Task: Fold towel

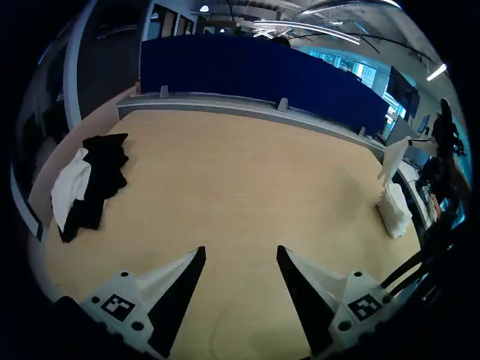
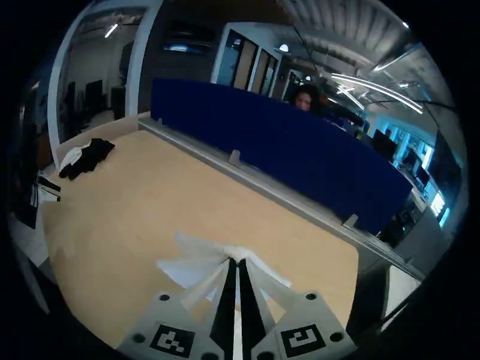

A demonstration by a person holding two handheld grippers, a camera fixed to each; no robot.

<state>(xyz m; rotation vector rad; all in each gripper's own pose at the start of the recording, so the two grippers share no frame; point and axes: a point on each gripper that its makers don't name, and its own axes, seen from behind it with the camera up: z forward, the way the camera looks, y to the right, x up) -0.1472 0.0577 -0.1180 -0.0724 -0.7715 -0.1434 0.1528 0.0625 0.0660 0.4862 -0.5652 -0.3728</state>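
1. Plainly, the right gripper has its two fingers pressed together on a fold of the white towel. A thin strip of cloth shows between their dark inner faces.
2. In the right gripper view, the towel fans out to both sides of the fingertips, with a crumpled flap reaching forward over the wooden table.
3. In the left gripper view, the same towel sits near the table's far right edge. Its lower part is bunched in a heap on the wood, and a narrow corner is drawn upward from it.
4. Seen from there, the towel's long axis runs roughly upright, with the pointed end at the top and the bulk at the bottom.
5. The left gripper hangs over bare wood with its fingers spread wide apart and nothing between them. It is well apart from the towel.
6. A pile of black and white cloths lies near the table's left edge, far from the towel.
7. A blue divider stands along the table's far side.
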